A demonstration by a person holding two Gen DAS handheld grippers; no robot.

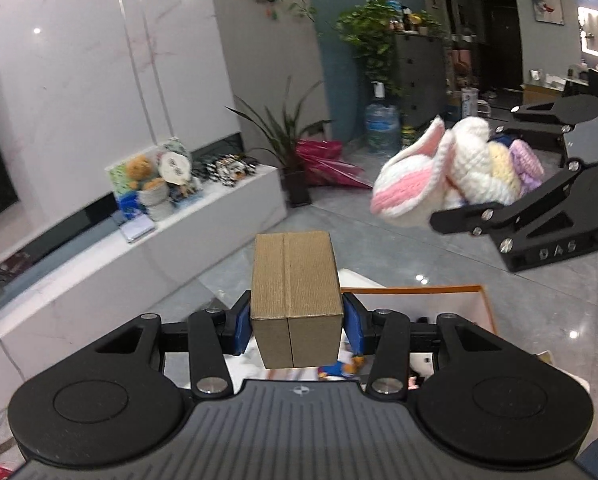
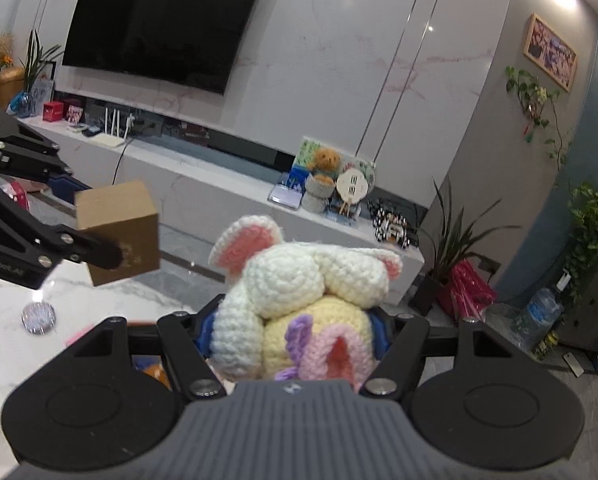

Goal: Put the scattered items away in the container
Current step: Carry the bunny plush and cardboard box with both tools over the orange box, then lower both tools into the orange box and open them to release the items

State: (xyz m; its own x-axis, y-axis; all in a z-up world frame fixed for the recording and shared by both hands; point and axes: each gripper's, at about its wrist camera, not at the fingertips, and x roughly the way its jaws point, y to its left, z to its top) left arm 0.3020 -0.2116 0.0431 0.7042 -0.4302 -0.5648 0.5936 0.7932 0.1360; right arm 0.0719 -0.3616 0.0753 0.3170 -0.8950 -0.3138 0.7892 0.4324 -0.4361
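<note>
left gripper [image 1: 297,326] clamping cardboard box [image 1: 295,300], right gripper [image 2: 295,330] clamping crochet bunny [image 2: 299,300]
both carried, not yet dropped into orange-rimmed container [image 1: 439,290]

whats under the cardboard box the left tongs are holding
Below the cardboard box in the left tongs sits an orange-rimmed container, colourful items inside. The box and tongs hide most of its contents.

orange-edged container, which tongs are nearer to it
Left. The left tongs, gripping the cardboard box, are just in front of the container; the right tongs, with the crochet bunny, are higher, farther off.
</note>
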